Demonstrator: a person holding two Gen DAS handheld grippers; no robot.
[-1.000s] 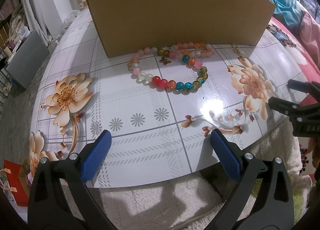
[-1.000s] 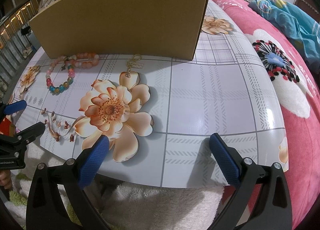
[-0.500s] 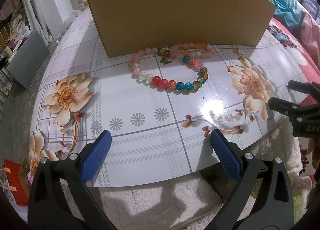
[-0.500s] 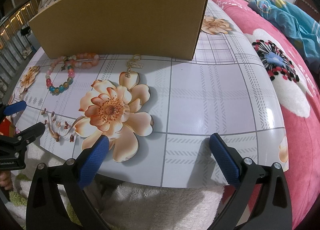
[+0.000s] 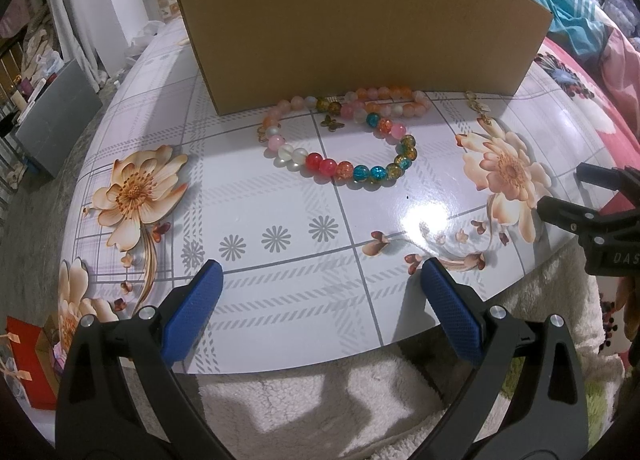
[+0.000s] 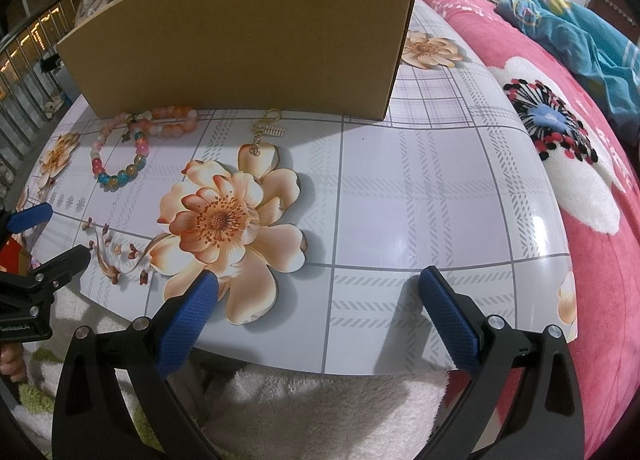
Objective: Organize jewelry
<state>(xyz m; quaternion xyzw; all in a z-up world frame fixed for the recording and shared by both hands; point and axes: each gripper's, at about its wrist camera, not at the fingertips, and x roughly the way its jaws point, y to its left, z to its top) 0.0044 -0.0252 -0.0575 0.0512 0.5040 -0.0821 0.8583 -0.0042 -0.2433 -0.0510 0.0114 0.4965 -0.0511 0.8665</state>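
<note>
the multicoloured bead bracelet (image 5: 352, 157) lies flat on the table (image 5: 280, 199), its far side overlapping or touching a pink-and-orange bead bracelet (image 5: 384, 99) that sits right against the foot of the cardboard box (image 5: 360, 27). a small butterfly charm (image 5: 333, 123) rests inside the loop, which bracelet it hangs from i cannot tell. well off to the right, a gold keychain charm (image 6: 266, 131) lies just in front of the box, its lower end on a petal of the printed flower (image 6: 228, 219). so nothing looks sorted yet: all three pieces are loose on the table and none shows inside the box (its interior is hidden from both views). the left gripper (image 5: 318, 288) hangs at the near table edge with fingers spread wide and nothing between them, well short of the beads. the right gripper (image 6: 318, 292) is likewise spread and empty, over the near edge. the whole job appears to remain, starting with a first pick.
</note>
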